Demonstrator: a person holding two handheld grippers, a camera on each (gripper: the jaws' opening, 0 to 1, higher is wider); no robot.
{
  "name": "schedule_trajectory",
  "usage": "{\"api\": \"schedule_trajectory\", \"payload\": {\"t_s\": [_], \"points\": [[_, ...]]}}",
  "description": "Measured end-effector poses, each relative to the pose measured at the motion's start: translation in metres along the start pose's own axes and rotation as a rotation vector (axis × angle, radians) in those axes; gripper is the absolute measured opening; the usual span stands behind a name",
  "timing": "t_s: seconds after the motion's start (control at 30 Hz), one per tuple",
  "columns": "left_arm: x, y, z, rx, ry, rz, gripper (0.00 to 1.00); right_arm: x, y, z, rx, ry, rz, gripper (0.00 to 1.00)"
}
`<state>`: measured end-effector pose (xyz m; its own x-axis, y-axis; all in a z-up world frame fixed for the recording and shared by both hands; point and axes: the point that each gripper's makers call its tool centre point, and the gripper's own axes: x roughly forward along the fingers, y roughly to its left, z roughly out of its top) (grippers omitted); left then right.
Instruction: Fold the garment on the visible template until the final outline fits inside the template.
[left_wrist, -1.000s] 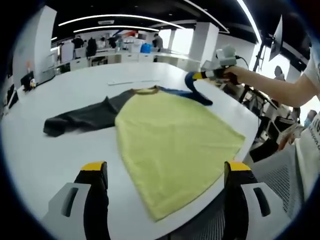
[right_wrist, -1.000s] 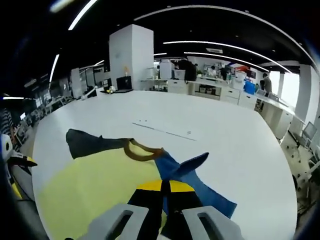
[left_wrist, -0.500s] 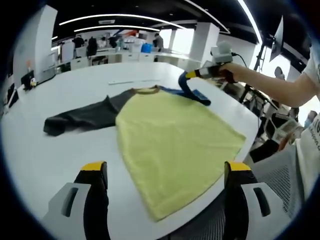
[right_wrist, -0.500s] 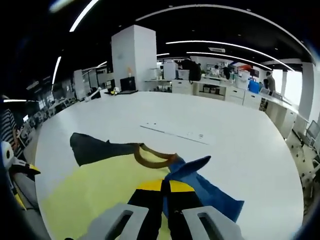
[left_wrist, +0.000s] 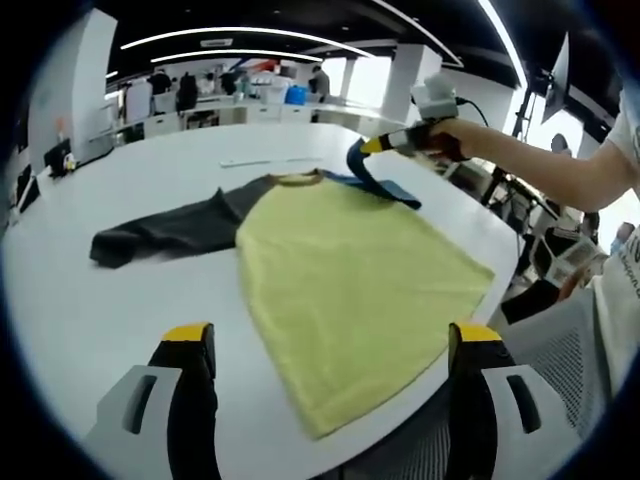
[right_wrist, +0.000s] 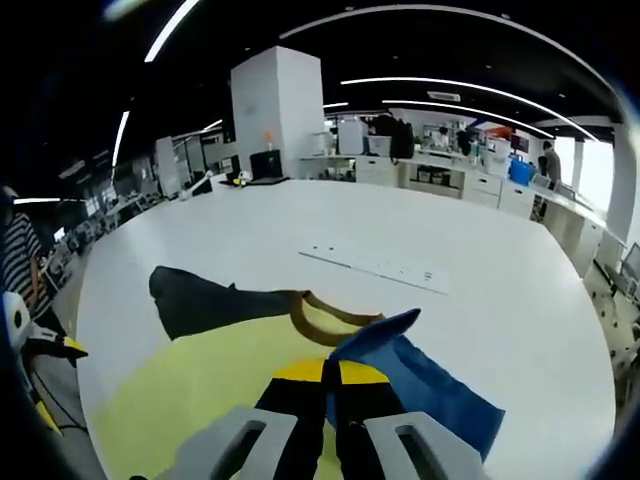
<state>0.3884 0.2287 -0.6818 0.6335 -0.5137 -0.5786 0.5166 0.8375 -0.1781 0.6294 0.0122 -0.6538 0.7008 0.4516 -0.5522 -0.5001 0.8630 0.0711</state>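
Note:
A yellow shirt (left_wrist: 350, 275) with a brown collar (left_wrist: 293, 180) lies flat on the white table (left_wrist: 70, 320). Its dark grey sleeve (left_wrist: 165, 228) stretches out to the left. My right gripper (right_wrist: 332, 385) is shut on the blue sleeve (right_wrist: 425, 385) and holds its end lifted above the shirt's shoulder; in the left gripper view the right gripper (left_wrist: 372, 146) sits near the collar with the blue sleeve (left_wrist: 375, 183) hanging from it. My left gripper (left_wrist: 330, 345) stands open over the shirt's hem, with nothing between its fingers.
A person's arm (left_wrist: 540, 170) reaches in from the right. Thin template marks (right_wrist: 385, 268) run across the table beyond the collar. The table's edge (left_wrist: 480, 330) is close behind the hem, with chairs below. Desks and people stand far back.
My right gripper has carried the blue sleeve's end a little leftward, toward the collar and over the shirt. The left gripper has stayed put.

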Motion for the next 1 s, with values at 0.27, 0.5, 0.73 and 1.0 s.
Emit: {"api": "schedule_trajectory", "payload": {"t_s": [0.27, 0.5, 0.73, 1.0], "points": [[0.000, 0.001, -0.001, -0.003, 0.005, 0.001, 0.93, 0.008, 0.018, 0.005, -0.067, 0.007, 0.034, 0.00], [0.000, 0.002, -0.001, -0.005, 0.003, 0.004, 0.93, 0.013, 0.033, 0.012, -0.071, 0.000, 0.063, 0.00], [-0.002, 0.003, -0.005, -0.013, 0.007, 0.010, 0.93, 0.020, 0.048, 0.017, -0.077, 0.001, 0.090, 0.00], [-0.006, 0.008, -0.008, -0.024, 0.006, 0.024, 0.93, 0.028, 0.067, 0.020, -0.096, 0.009, 0.125, 0.00]]}}
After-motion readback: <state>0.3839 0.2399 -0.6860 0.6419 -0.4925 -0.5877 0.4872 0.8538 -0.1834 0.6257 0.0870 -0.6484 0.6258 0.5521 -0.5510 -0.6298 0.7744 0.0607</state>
